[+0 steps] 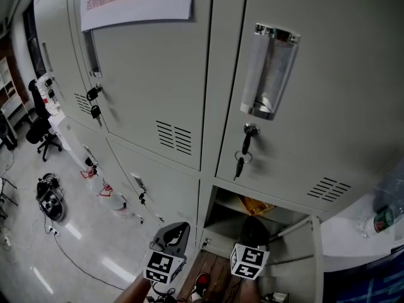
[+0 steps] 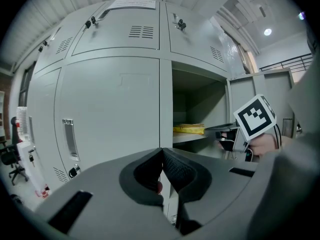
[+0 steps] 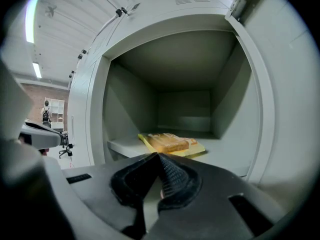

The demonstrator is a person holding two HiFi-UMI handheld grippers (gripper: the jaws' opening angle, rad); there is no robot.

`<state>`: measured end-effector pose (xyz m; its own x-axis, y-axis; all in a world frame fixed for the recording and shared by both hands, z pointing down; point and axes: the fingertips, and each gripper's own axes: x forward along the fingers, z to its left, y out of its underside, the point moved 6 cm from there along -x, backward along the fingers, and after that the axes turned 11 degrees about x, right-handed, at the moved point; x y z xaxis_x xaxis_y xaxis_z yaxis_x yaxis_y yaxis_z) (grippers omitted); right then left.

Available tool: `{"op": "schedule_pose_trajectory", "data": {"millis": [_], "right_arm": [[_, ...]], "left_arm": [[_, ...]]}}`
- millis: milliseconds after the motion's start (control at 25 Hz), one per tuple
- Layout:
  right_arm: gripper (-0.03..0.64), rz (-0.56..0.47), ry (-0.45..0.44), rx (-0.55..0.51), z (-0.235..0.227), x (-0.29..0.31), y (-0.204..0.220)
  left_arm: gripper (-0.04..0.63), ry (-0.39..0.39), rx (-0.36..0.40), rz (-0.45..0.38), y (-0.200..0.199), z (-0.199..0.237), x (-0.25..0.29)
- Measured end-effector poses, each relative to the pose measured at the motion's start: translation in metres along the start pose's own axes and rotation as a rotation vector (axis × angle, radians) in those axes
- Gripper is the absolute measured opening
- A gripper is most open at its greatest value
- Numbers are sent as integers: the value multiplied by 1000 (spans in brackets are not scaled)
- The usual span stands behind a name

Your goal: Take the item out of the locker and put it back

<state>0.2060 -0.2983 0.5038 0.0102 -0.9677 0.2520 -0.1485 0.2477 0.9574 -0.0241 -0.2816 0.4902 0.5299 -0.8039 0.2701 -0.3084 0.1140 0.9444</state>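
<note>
A flat yellow-orange packet [image 1: 255, 205] [image 2: 189, 128] [image 3: 172, 144] lies on the shelf of the open lower locker [image 3: 180, 99]. My right gripper [image 1: 254, 227] [image 3: 159, 156] is in front of the locker mouth, short of the packet and apart from it. Its jaws are shut with nothing between them. My left gripper [image 1: 177, 231] [image 2: 161, 152] hangs to the left, facing the closed door beside the opening. It is shut too and empty. The right gripper's marker cube [image 2: 255, 116] shows in the left gripper view.
The locker's door [image 1: 314, 252] [image 3: 292, 89] stands swung out to the right. Keys [image 1: 242, 153] hang from the lock of the locker above, under its handle [image 1: 268, 71]. Bottles [image 1: 107, 196], cables and an office chair [image 1: 41, 131] are on the floor at left.
</note>
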Motion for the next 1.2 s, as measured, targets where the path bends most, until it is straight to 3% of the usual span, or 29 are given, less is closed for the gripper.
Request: {"op": "schedule_pose_trajectory", "data": {"millis": [560,1200], "right_arm": [[15,-55,-17,-5,-3,-21,-22],[14,-182,-27,-13,12,-97,-59]], "left_arm": [[22,2,19,-39,-15,-4,-9],[22,48,41,-124,-38,-20,-54]]}}
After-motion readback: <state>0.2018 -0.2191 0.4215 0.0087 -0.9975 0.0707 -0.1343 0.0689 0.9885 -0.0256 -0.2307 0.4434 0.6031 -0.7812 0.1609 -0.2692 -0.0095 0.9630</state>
